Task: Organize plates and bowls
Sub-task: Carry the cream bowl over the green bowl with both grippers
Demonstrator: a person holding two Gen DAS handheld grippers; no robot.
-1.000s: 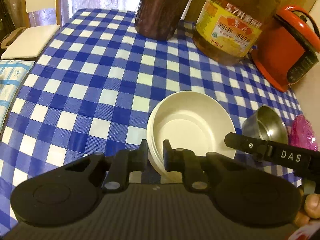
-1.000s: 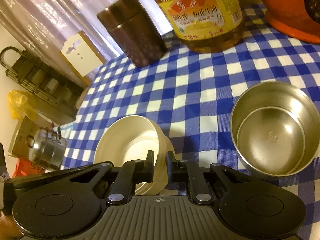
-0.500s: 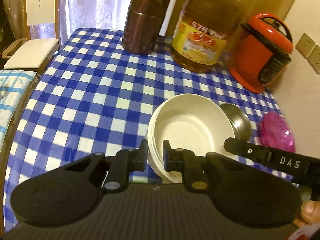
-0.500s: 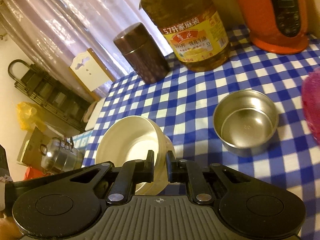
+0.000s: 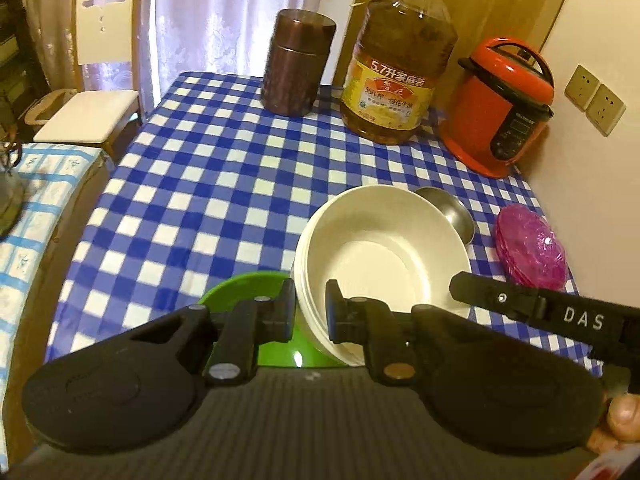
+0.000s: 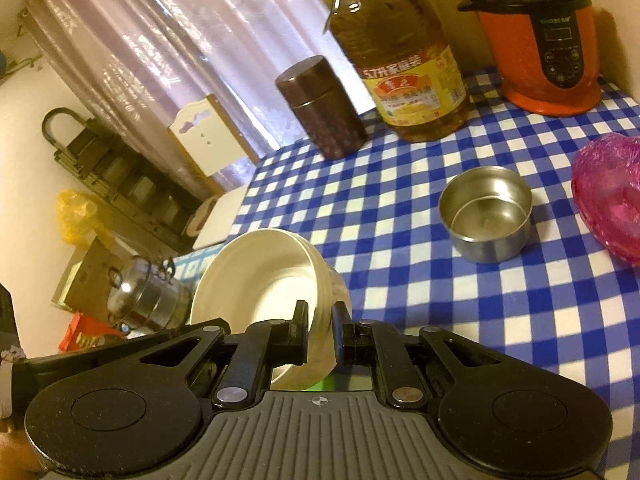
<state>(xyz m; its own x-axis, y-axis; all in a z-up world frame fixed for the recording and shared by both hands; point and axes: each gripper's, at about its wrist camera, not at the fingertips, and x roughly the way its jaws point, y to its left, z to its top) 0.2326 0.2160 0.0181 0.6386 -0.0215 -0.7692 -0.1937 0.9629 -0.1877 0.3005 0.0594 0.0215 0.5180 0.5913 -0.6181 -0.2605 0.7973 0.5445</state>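
Bowls dominate the left wrist view: the left tool [image 5: 308, 304] is clenched on the near rim of the cream bowl stack [image 5: 380, 256], held above the worktop [image 5: 200, 184] over a green bowl [image 5: 248, 292] at the near edge, with the steel bowl [image 5: 452, 208] and pink plates [image 5: 532, 248] toward the right edge. In the right wrist view the right tool [image 6: 320, 334] pinches the opposite rim of the same stack. Lowering it well likely means keeping both grips level and centred over the green bowl before releasing together.

Right gripper [image 6: 320, 326] fingers [image 6: 301, 330] clamping cream bowl [image 6: 264, 276] rim, steel bowl [image 6: 486, 212] on checked tablecloth [image 6: 460, 300]
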